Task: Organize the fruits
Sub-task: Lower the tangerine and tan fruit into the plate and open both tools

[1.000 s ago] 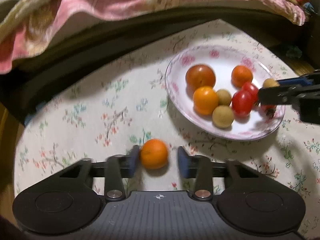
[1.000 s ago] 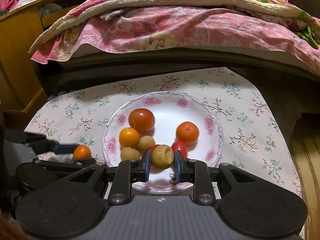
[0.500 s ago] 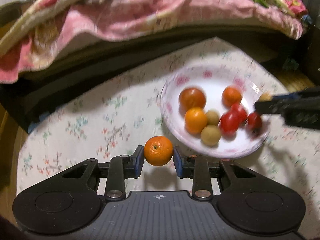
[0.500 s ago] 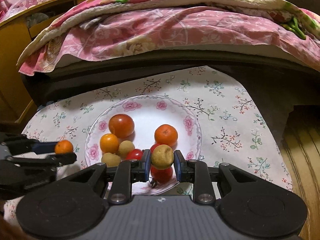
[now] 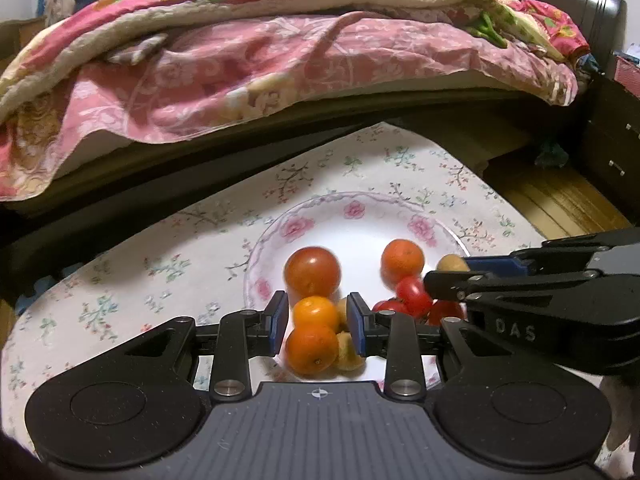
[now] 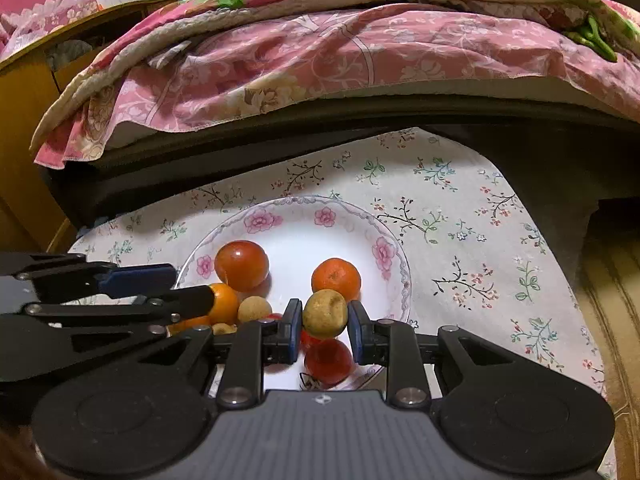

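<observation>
A white flowered plate [image 5: 362,216] [image 6: 298,246] holds a large tomato [image 5: 312,278], an orange [image 5: 402,261], a smaller orange [image 5: 316,314], cherry tomatoes [image 5: 412,294] and brown round fruits. My left gripper [image 5: 318,324] hovers over the plate's near edge with its pads slightly apart. A small orange [image 5: 311,350] sits just below the pads, touching neither firmly, beside a brown fruit [image 5: 349,357]. My right gripper [image 6: 325,322] is shut on a brown round fruit [image 6: 325,313] above the cherry tomatoes [image 6: 329,360]. In the right wrist view, the left gripper [image 6: 180,286] reaches in from the left.
The plate rests on a floral cloth [image 5: 152,272] over a low table. A bed with a pink quilt [image 5: 280,68] runs close behind. A wooden cabinet [image 6: 24,128] stands on the left and dark drawers [image 5: 612,152] on the right. Wooden floor [image 5: 560,204] lies beyond the table's right edge.
My left gripper shut on the small orange on the cloth, lifted it and carried it right over the plate, where it has slipped below the pads. The right gripper still holds the brown fruit.
</observation>
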Available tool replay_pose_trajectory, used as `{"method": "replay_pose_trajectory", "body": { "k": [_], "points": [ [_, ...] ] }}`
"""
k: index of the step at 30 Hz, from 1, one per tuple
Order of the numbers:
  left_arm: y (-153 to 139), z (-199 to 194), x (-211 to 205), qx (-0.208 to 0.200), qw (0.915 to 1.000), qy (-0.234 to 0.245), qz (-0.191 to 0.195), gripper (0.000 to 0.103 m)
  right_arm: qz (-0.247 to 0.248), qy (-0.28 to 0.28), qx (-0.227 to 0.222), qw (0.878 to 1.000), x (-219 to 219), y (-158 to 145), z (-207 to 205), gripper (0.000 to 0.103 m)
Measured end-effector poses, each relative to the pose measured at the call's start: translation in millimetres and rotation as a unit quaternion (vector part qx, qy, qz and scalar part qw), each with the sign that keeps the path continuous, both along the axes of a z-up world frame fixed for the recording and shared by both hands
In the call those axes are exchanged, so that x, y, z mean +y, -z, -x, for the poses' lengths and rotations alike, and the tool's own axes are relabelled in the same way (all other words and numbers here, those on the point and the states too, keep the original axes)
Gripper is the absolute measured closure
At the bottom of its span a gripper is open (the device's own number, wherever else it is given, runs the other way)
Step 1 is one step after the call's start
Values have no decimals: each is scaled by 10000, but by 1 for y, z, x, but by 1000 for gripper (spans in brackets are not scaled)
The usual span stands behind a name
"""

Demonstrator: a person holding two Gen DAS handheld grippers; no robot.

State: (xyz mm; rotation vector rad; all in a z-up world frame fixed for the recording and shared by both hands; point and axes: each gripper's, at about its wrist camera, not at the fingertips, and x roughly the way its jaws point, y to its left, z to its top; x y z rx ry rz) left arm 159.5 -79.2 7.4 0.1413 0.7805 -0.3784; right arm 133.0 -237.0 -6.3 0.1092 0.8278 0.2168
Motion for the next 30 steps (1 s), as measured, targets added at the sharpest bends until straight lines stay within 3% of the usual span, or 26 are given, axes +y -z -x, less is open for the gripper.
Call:
{"method": "replay_pose_trajectory", "body": {
  "k": [4,8,17,19,26,30],
  "points": [
    [3,-2,-3,33,10000,15,55,62,-215,103,61,9997,-5,3,-4,74],
    [1,-3,1,30,9999,-71,92,57,-422,192,56,9989,-10,0,-5,67],
    [-5,-3,7,-34,9998,-208,43,46,-547,289,-22,9981,-17,-6,-3,66],
    [-6,-1,6,-39,9997,-221,16,39,-520,343,-58,9980,-21,-8,-1,66],
    [-16,18,11,-179,9990,-392,-112,30,-335,405,-16,9986,-24,-13,20,65],
    [-22,34,16,-279,9977,-599,-142,16,-323,383,-6,9987,-21,-19,43,64]
  ]
}}
